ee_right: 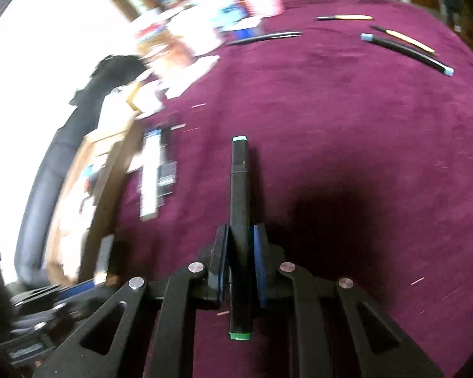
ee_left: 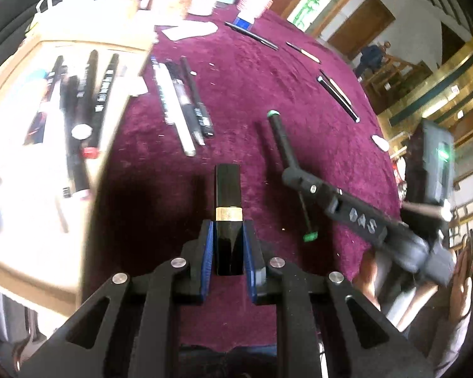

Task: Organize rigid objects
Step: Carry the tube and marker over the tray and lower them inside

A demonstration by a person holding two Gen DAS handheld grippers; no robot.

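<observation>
Left gripper (ee_left: 228,245) clamping black lipstick tube (ee_left: 228,217), right gripper (ee_left: 294,173) holding green-capped marker (ee_left: 280,135), maroon tablecloth (ee_left: 252,78)

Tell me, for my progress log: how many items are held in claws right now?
2. A black lipstick in the left claw; a green-tipped black marker in the right claw. None seem hidden.

Both cameras look steeply down along their fingers at the maroon tablecloth (ee_left: 252,88), close above it. The left view faces the cardboard tray (ee_left: 22,163) beside the cloth; both share the cloth's middle.
</observation>
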